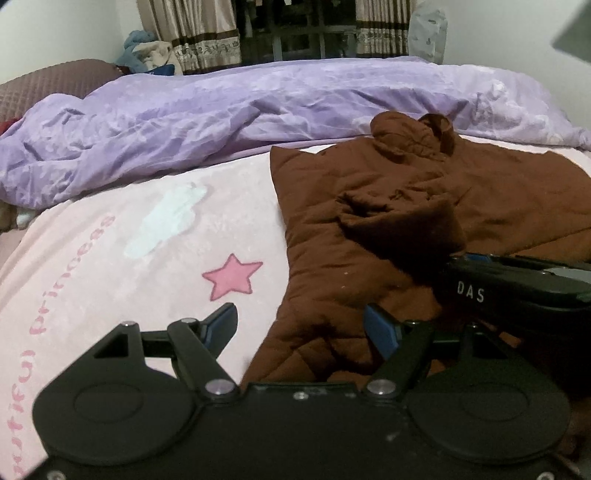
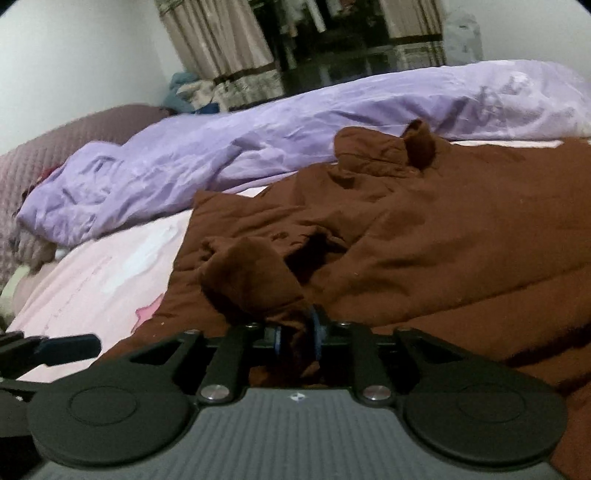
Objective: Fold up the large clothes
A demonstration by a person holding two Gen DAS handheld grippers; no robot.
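Nearest the lens in the left wrist view is the left gripper (image 1: 301,328), its two blue-padded fingers (image 1: 380,328) spread wide with nothing between them, hovering over the near left edge of the brown quilted jacket (image 1: 369,229). That jacket, the task's garment, lies spread on the pink blanket (image 1: 110,258), and everything else can be placed from it. Its collar (image 1: 413,140) stands bunched at the far end, up against the crumpled purple duvet (image 1: 221,122) that runs across the bed behind the jacket. A sleeve cuff (image 1: 402,225) is lifted off the jacket's middle, and the right gripper (image 1: 458,258) comes in from the jacket's right side with its tip at that cuff. In the right wrist view the right gripper (image 2: 295,339) has its fingers drawn close together, pinching a fold of the sleeve cuff (image 2: 251,273), with brown cloth trailing down between the pads. To the jacket's left, the blanket shows a pink star (image 1: 231,277), a pale blue patch (image 1: 166,218) and pink lettering (image 1: 44,317). Beyond the duvet, farther from the jacket, beige curtains (image 1: 188,33) frame a dark window (image 1: 295,29), and a brown quilted pillow (image 1: 55,85) sits at the far left of the jacket.
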